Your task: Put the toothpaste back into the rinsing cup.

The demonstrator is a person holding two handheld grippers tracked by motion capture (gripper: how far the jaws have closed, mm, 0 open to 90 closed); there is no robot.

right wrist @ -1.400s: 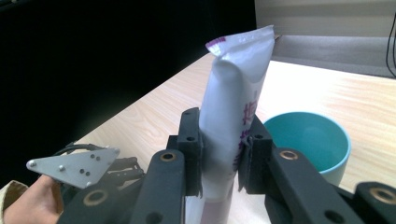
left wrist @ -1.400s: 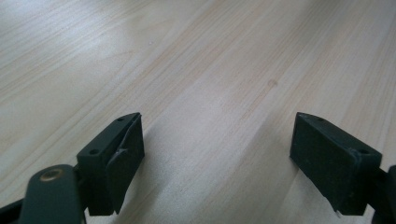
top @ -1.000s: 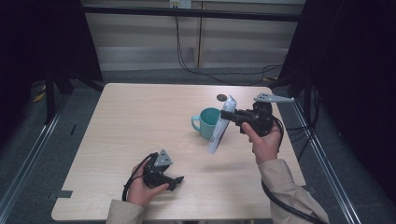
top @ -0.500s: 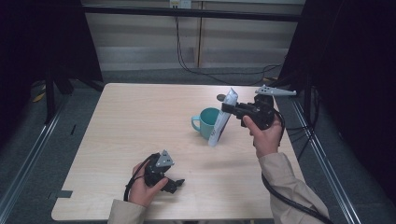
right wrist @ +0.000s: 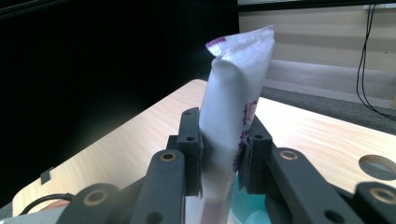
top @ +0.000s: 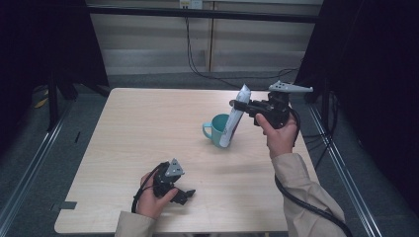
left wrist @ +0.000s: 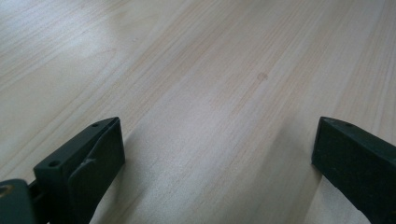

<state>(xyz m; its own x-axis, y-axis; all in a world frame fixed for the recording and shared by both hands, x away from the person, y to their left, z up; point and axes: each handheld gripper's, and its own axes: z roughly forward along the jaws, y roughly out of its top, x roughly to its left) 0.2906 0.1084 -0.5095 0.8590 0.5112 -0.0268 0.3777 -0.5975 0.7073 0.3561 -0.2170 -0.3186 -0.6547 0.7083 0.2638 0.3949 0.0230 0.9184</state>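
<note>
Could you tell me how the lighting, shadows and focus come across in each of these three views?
High view: table evenly lit, surroundings black, detail soft. Left gripper view: pale glare on the wood at upper left; the left hand-held gripper casts soft shadows. Right gripper view: white tube bright and sharp, near linkage blurred, left background dark.

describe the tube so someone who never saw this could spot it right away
Look to the right half of the wooden table, at the teal mug. The tube stands tilted over the mug, clamped by the right gripper. It is white with purple print and a flat crimped top.
</note>
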